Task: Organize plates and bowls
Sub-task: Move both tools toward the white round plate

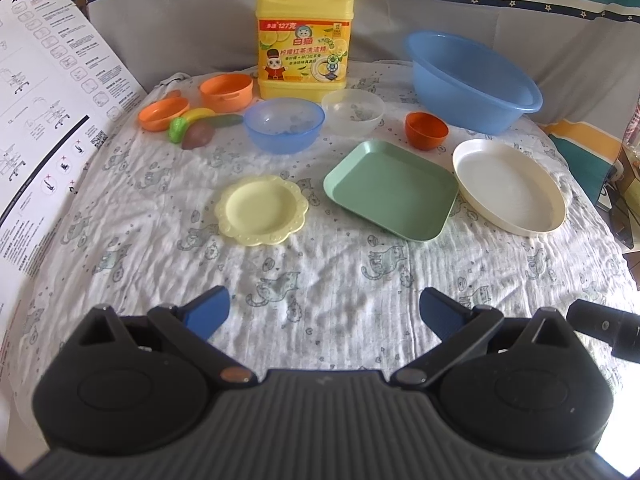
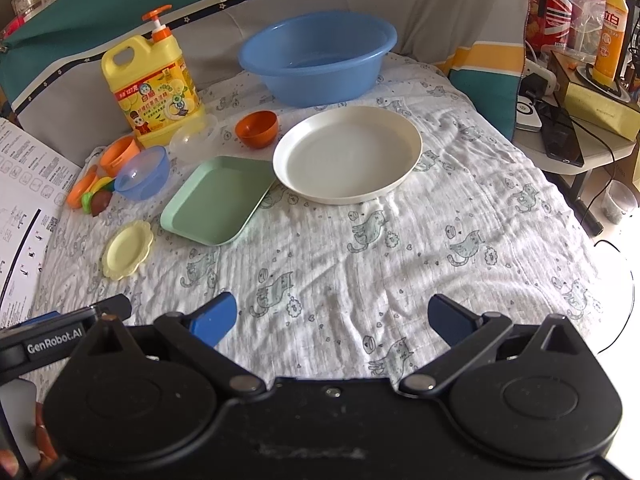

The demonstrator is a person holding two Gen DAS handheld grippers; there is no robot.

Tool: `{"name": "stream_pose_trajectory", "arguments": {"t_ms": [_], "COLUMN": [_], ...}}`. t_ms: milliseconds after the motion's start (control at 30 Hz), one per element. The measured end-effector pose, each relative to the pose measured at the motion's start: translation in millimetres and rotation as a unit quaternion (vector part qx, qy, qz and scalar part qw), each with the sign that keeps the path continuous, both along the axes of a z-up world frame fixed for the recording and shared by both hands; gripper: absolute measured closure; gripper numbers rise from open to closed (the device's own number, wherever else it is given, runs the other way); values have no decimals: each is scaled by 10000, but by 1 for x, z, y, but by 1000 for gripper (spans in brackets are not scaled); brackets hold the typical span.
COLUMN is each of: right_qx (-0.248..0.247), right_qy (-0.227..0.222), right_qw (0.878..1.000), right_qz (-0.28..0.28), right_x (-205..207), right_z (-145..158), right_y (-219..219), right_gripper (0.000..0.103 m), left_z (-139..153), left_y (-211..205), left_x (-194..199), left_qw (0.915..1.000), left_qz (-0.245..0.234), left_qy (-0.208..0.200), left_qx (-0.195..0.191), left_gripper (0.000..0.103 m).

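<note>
Left gripper [image 1: 324,312] and right gripper [image 2: 332,318] both gaped wide, empty, above crinkled cat-print cloth [image 2: 360,264], glossy round white plate [image 2: 347,154] touching matte green square plate [image 2: 218,200], scalloped yellow plate [image 1: 261,210] apart, translucent blue bowl [image 1: 284,125] behind, toy food [image 1: 196,128] partly hidden.

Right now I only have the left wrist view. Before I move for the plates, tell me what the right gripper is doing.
Observer: The right gripper is open and empty, over bare cloth in front of the white plate.
Operator: Check inside the blue basin; its near wall hides the bottom from me.
Observer: The blue basin is empty down to its bottom.
Operator: Report what lies beyond the cloth's right edge.
Observer: A white side table stands there, with a flat black device on it.
</note>
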State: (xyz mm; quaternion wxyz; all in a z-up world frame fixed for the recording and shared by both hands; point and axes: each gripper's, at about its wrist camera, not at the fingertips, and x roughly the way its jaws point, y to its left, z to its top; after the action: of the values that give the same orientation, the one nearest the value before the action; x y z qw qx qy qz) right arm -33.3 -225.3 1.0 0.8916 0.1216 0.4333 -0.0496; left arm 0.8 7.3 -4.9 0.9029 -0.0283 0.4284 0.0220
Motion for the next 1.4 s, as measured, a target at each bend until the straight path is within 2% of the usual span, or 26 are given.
{"name": "stream_pose_trajectory", "arguments": {"t_ms": [1400], "right_qx": [84], "right_qy": [186], "right_qw": [9998], "right_qz": [-64], "right_x": [7], "right_z": [-14], "right_y": [-4], "right_gripper": [0], "left_z": [-13], "left_y": [-1], "left_x": [6], "left_qw": [9996], "left_qz": [27], "left_qy": [175], "left_qx": [207], "left_gripper": [0]}}
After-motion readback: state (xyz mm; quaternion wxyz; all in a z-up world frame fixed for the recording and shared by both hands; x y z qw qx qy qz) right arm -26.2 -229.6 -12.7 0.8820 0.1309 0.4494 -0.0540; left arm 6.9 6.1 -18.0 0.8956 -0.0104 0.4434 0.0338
